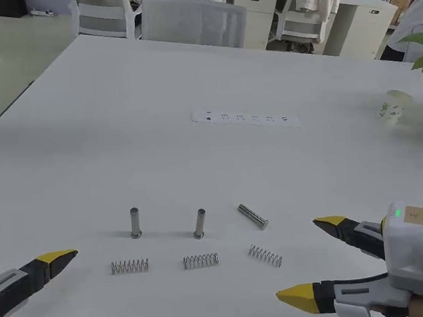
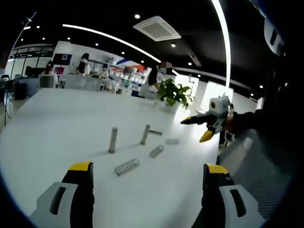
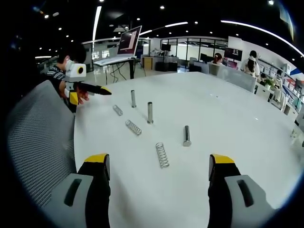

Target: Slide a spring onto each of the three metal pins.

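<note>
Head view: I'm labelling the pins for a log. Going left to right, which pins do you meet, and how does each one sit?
left pin, upright → middle pin, upright → right pin, lying on its side

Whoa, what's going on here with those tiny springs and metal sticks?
A person holds a tool in each hand over a white table. The left tool and the right tool are both open and empty. The left pin and middle pin stand upright; the right pin seems to lie on its side. The springs lie in a row, one in front of each pin. No spring is on a pin yet.
</note>
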`<state>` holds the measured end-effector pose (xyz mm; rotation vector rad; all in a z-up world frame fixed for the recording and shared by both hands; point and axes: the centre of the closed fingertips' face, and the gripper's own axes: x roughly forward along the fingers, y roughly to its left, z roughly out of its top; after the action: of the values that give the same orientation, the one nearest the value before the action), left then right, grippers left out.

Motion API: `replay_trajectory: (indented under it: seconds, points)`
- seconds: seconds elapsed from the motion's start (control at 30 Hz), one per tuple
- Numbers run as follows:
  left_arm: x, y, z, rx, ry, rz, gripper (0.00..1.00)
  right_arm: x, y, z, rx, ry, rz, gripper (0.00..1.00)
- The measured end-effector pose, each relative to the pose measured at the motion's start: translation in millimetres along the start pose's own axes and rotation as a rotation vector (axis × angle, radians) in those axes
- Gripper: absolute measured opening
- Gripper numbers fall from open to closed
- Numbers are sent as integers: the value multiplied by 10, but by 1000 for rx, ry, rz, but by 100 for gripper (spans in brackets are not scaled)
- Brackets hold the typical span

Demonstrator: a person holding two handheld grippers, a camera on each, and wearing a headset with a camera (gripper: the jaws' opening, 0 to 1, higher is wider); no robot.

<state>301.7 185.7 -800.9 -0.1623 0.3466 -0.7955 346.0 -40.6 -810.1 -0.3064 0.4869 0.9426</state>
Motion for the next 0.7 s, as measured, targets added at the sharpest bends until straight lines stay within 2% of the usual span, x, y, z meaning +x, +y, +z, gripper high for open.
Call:
replay_trajectory:
  seconds: [0.7]
  points:
    - [5, 4, 8, 1, 1, -2, 92, 7, -4, -15, 2, 8, 1, 85]
